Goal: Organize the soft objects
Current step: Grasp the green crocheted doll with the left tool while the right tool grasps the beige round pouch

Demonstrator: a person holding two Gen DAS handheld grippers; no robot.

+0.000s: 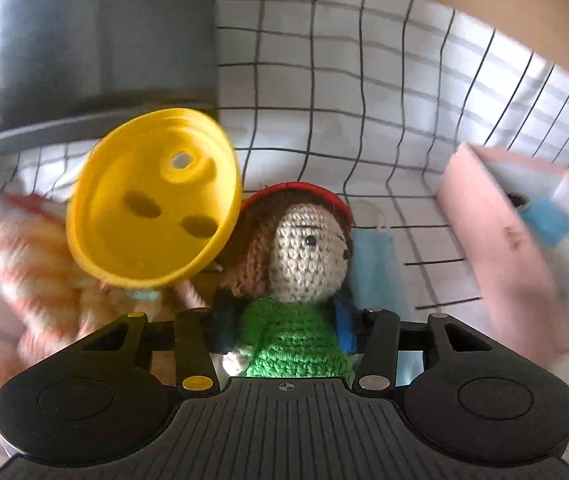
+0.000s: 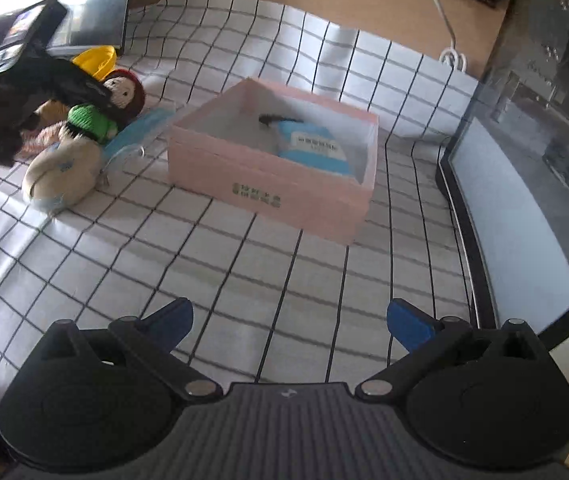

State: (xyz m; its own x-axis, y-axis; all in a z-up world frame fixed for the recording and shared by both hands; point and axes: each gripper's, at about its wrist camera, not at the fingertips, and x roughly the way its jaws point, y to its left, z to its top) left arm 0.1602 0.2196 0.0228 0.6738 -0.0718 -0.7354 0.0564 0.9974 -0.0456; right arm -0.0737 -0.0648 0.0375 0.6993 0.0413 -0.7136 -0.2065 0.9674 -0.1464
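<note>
While the left tool (image 1: 284, 328) grips the crochet doll (image 1: 304, 264) by its green body beside the yellow lid (image 1: 152, 196), carry it level over the pink box (image 2: 272, 168) and release low. The right tool (image 2: 288, 320) hangs wide open and empty above the tabletop (image 2: 244, 272); the doll seems lifted, though blur obscures this.

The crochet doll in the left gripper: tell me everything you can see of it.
The crochet doll is yarn: beige face with black bead eyes, brown hair, red cap, green sweater. The left gripper is shut on its torso, blue pads pressing both sides, head pointing away from the camera. From the right wrist view it hangs tilted just above the checked cloth, over a blue face mask and beside a beige plush toy, left of the pink box.
</note>
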